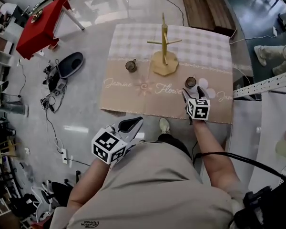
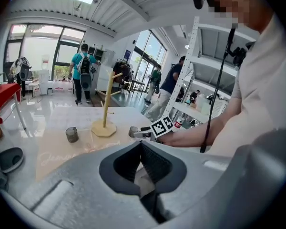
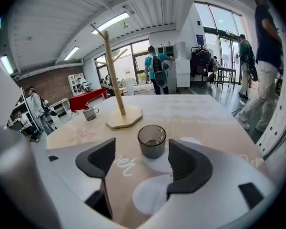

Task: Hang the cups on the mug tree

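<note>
Tablecloth (image 1: 200,46) above glossy floor (image 1: 95,13): right gripper (image 3: 141,156) jaws gape around a cup (image 3: 151,140), left gripper (image 2: 141,149) jaws together, empty.

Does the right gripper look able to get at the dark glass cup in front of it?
Probably yes: the right gripper's jaws stand wide open, and the dark glass cup sits upright just ahead of the gap, with nothing in between.

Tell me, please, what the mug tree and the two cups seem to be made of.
Mug tree: likely wood, pale and matte, with plain pegs.
Near cup: probably smoked glass or plastic; dark, see-through, shiny rim.
Far cup: looks alike, but too small to be sure.
</note>
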### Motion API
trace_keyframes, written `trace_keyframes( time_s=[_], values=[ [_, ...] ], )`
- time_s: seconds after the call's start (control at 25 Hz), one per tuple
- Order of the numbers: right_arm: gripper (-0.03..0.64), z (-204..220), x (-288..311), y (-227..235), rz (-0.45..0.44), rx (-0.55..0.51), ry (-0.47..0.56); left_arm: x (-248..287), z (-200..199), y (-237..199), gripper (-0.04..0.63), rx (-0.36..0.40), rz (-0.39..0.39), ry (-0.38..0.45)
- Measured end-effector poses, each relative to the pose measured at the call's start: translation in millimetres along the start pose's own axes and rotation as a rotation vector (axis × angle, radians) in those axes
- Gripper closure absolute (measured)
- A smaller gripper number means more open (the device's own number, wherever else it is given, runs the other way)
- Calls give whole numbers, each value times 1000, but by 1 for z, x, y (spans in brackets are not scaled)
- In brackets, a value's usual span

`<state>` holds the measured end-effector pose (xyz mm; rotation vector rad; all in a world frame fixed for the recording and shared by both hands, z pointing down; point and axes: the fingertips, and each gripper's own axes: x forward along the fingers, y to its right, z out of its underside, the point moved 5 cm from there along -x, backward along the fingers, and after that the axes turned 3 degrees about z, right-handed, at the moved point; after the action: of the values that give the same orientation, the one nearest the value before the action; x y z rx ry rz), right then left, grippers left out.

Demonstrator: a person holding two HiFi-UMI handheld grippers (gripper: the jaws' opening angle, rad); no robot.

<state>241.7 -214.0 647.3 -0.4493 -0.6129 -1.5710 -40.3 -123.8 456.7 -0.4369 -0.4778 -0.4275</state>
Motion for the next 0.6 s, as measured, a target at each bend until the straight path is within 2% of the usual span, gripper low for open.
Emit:
trace_keyframes(
  time_s=[0.36,0.44,0.6],
  values=[
    [276,3,60,18,34,23,-62,26,-22,-19,586,-28,-59,-9],
    [334,3,62,20,39,17,-67,27,-25,-22,586,-32,-69,-8],
    [339,2,57,21,11,-43,-66,28,-30,-30,586,-36,-87,3]
  ],
)
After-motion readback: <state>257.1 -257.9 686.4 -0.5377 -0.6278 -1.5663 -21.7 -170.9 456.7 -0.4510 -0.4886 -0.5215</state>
